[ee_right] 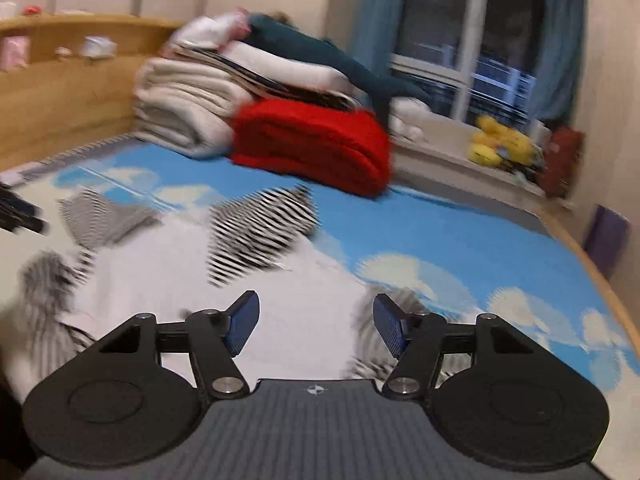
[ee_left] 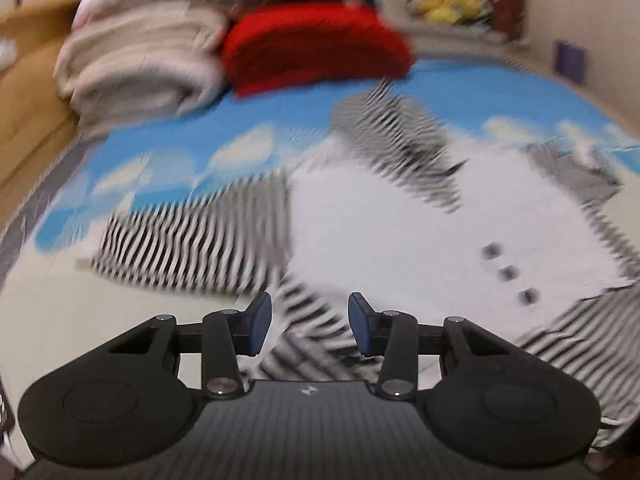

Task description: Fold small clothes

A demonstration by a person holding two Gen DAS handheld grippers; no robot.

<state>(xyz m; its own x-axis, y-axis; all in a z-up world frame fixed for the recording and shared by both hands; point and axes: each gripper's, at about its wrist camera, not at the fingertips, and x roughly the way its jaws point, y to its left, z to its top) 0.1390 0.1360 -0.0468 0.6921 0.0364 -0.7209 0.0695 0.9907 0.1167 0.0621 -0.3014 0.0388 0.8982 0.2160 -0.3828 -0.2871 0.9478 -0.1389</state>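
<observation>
A small garment [ee_left: 380, 232], white in the body with black-and-white striped sleeves and several dark buttons, lies spread on the blue cloud-print bed cover [ee_left: 460, 92]. My left gripper [ee_left: 310, 326] is at its near edge. A bunched striped fold [ee_left: 308, 332] fills the gap between the blue pads [ee_left: 260, 324], so it is shut on that fold. In the right wrist view the same garment [ee_right: 168, 264] lies blurred below and to the left. My right gripper [ee_right: 316, 328] hovers over its white part and stands open, with nothing between its pads [ee_right: 390, 330].
Folded cream blankets [ee_right: 180, 108] and a red blanket [ee_right: 316, 144] are stacked at the far end of the bed, next to a wooden headboard [ee_right: 60, 92]. Yellow plush toys [ee_right: 500, 144] sit on the window ledge. The left gripper [ee_right: 16, 212] shows at the left edge.
</observation>
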